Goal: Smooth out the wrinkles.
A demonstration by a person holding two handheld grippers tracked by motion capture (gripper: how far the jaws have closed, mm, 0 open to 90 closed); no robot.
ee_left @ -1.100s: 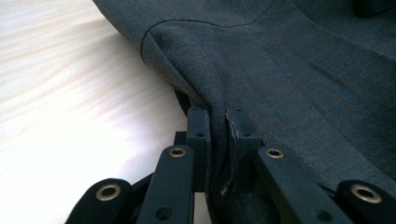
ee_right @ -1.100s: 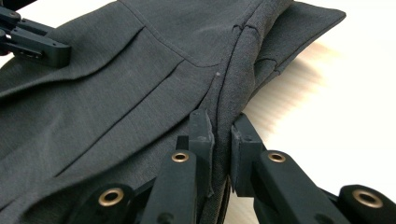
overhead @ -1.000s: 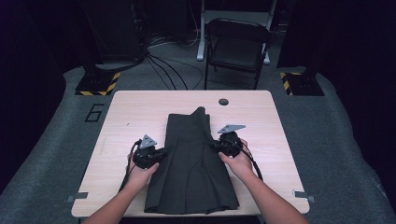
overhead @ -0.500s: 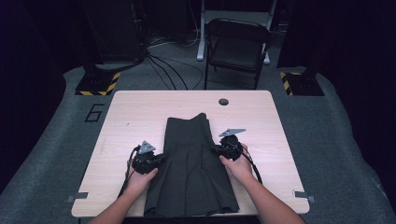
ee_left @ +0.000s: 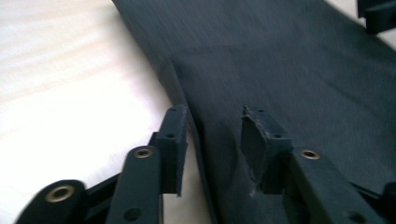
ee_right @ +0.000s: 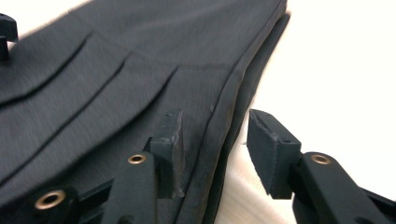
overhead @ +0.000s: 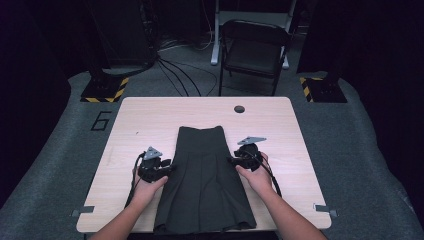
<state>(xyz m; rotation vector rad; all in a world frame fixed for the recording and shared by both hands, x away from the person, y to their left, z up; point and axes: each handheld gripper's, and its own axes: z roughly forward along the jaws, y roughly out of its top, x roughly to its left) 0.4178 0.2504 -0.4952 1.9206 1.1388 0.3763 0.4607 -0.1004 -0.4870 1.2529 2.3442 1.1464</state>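
A dark pleated skirt [overhead: 205, 185] lies flat along the middle of the wooden table [overhead: 150, 110], waistband at the far end. My left gripper [overhead: 172, 167] rests at the skirt's left edge. In the left gripper view its jaws [ee_left: 212, 140] have just been opening and stand apart, with the hem edge of the skirt [ee_left: 289, 60] loose between them. My right gripper [overhead: 231, 161] sits at the skirt's right edge. Its jaws [ee_right: 212, 140] have also just been opening, and the doubled edge of the skirt [ee_right: 116, 60] runs between the pads without being pressed.
A round cable hole [overhead: 239, 109] lies near the table's far edge. A folding chair [overhead: 255, 50] stands behind the table, with cables on the floor and striped stand bases [overhead: 105, 90] at both far corners.
Both grippers have let go of the skirt's edges and their jaws now stand apart. The skirt's waist end, raised a second ago, has settled flat and slightly nearer to me.
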